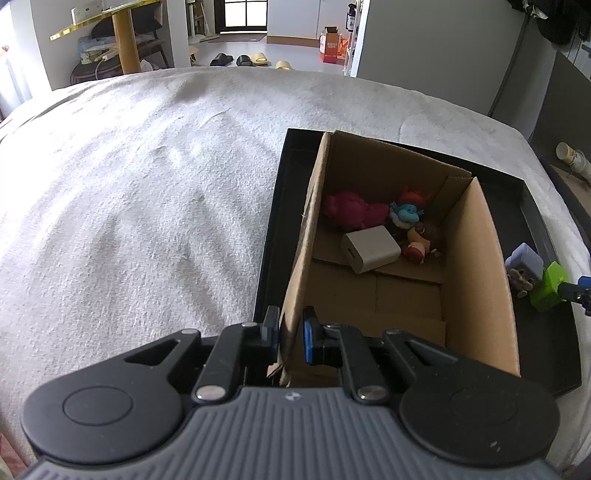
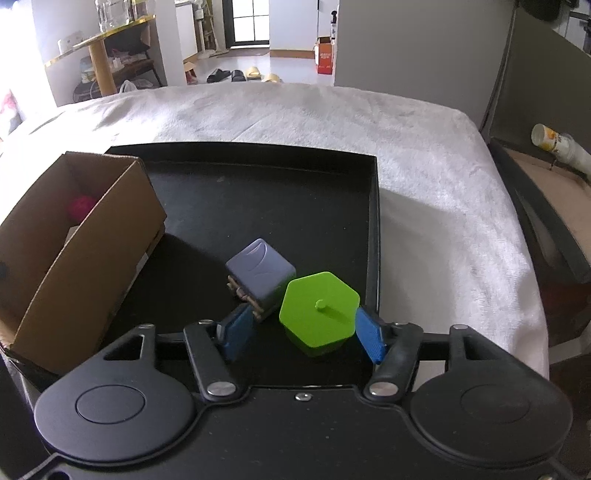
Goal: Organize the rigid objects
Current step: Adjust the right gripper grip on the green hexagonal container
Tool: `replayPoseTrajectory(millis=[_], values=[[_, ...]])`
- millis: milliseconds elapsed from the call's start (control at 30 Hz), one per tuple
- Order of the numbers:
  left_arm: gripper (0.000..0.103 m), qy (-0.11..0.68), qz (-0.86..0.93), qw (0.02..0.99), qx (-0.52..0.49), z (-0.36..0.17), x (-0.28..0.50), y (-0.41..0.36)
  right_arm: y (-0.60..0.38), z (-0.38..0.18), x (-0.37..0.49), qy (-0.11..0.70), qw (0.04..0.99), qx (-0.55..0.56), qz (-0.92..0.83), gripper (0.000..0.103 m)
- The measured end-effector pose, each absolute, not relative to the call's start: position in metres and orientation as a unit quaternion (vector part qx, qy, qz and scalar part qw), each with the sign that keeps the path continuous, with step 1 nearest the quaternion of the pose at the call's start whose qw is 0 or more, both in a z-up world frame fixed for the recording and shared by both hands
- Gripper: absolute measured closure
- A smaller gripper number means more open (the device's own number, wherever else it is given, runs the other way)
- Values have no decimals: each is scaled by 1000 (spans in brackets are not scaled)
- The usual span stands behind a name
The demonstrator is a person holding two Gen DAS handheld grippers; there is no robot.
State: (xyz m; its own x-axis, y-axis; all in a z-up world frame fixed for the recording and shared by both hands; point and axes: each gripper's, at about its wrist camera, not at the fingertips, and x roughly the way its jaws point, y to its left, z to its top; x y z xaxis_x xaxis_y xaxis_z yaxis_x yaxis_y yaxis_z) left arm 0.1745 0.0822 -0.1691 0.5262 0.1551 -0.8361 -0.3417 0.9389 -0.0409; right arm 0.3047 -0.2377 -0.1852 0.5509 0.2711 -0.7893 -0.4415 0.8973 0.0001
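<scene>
A cardboard box [image 1: 476, 266] stands in a black tray [image 1: 271, 236] on a white cloth. Inside lie a white charger block [image 1: 371, 248], a magenta toy [image 1: 351, 210] and small figures [image 1: 412, 221]. My left gripper [image 1: 290, 330] is shut on the box's near left wall. In the right wrist view the box [image 2: 74, 258] is at the left of the tray [image 2: 373, 236]. A green hexagonal container [image 2: 319, 308] stands between my open right gripper's [image 2: 303, 325] fingers, apart from the left pad. A lavender cube [image 2: 262, 273] touches it on the left.
The white cloth [image 1: 129, 184] covers the table around the tray. Right of the table is a wooden ledge with a paper cup [image 2: 554, 146]. Beyond the far edge are the room floor, slippers and a yellow table [image 1: 122, 33].
</scene>
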Motion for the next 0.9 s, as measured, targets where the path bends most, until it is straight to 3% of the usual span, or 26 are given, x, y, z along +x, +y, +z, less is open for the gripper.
replayPoseTrajectory(millis=[333, 400, 467, 500, 700, 767, 800, 900], values=[[91, 463, 140, 868, -110, -170, 174, 85, -228, -197, 323, 450, 867, -112, 184, 43], [91, 462, 140, 869, -112, -169, 174, 86, -225, -196, 325, 448, 868, -123, 176, 53], [91, 461, 138, 869, -115, -169, 174, 87, -222, -193, 326, 448, 867, -125, 181, 73], [91, 460, 139, 869, -115, -169, 174, 87, -221, -191, 326, 447, 866, -127, 182, 74], [91, 459, 134, 870, -117, -168, 172, 88, -222, -190, 322, 455, 862, -138, 177, 72], [91, 458, 132, 871, -120, -168, 171, 88, -224, -192, 322, 458, 861, -135, 177, 65], [91, 457, 132, 871, -122, -168, 171, 89, -225, -193, 321, 458, 861, -133, 177, 56], [91, 456, 131, 872, -123, -168, 172, 89, -227, -193, 324, 463, 860, -133, 170, 48]])
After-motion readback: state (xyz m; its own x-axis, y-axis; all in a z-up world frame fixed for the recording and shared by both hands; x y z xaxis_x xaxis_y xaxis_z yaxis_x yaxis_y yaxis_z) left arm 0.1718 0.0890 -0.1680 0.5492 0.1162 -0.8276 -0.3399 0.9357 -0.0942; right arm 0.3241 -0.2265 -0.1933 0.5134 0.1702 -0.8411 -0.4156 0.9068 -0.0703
